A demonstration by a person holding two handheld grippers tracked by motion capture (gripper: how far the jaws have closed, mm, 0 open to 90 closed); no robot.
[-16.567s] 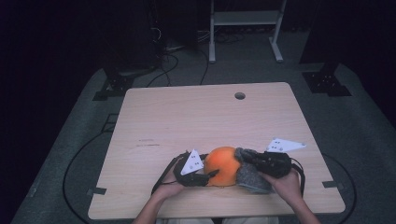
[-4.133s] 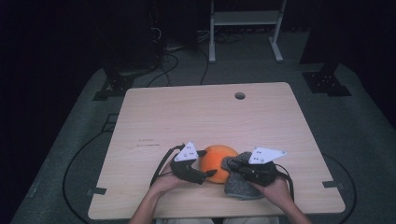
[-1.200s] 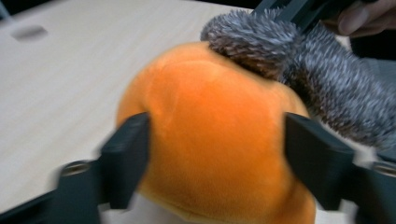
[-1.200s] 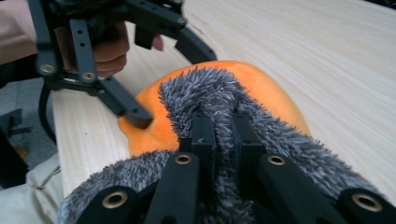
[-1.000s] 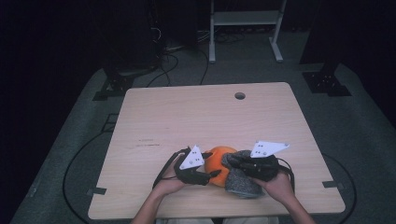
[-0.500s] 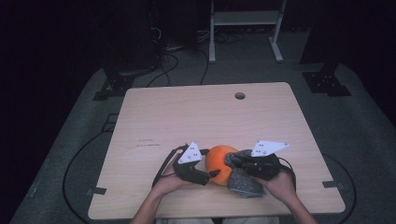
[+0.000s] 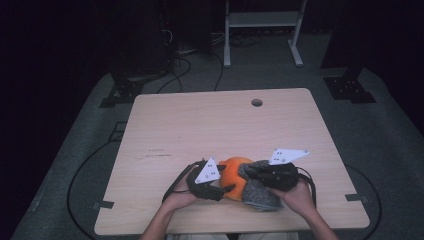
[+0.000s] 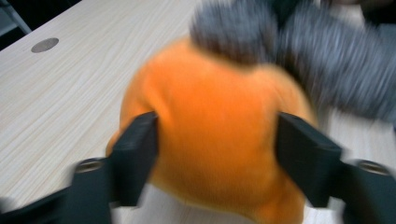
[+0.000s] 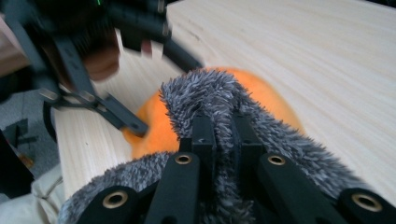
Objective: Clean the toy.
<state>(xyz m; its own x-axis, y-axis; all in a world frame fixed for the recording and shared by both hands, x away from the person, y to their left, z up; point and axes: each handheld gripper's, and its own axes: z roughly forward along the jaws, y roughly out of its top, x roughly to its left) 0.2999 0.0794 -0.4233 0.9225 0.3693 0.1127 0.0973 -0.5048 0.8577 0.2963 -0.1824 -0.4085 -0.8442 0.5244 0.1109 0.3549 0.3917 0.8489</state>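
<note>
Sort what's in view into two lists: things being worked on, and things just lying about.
In use:
orange plush ball, held between the left gripper jaws
grey fuzzy cloth, pinched by the right gripper

Lying about:
white frame behind the table
floor cables

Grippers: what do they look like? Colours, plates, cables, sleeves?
Both are black. The left gripper and right gripper each carry a pale three-cornered plate with small dots on top. Black cables loop from both across the table. The jaws are flat black bars with brass-ringed screw holes. The person's forearms are bare, no sleeves in view.
</note>
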